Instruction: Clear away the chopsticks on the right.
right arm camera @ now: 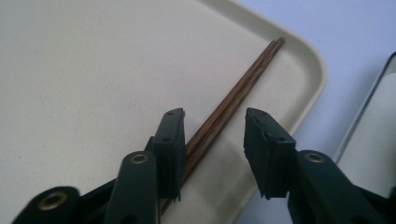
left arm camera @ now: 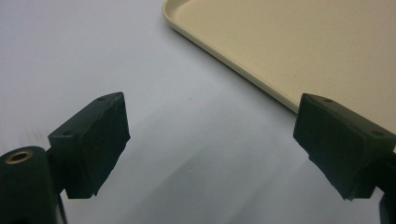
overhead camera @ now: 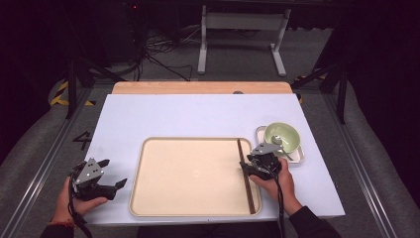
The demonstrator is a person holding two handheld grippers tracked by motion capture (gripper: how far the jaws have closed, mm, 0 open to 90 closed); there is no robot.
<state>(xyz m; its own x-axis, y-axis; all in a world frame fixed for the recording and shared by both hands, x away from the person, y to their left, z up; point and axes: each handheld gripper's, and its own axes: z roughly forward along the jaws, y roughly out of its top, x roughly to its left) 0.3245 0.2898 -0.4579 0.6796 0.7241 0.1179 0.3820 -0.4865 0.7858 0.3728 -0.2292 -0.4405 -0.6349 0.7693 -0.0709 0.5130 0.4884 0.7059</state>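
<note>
The brown chopsticks (right arm camera: 229, 109) are laid along the right edge of the beige tray (overhead camera: 163, 198), between the partly open jaws of the right tongs (right arm camera: 212, 135), which are not pressed on them, so the putting down looks done. The left tongs (left arm camera: 210, 140) are held wide open with nothing in them, over the bare table (overhead camera: 148, 114) beside the tray, and the green bowl (overhead camera: 292, 134) with a spoon (overhead camera: 280, 142) on its small white tray (overhead camera: 298, 157) may be left to be moved. The table is covered in white, and a dark room with grey floor and cables is seen behind it.
</note>
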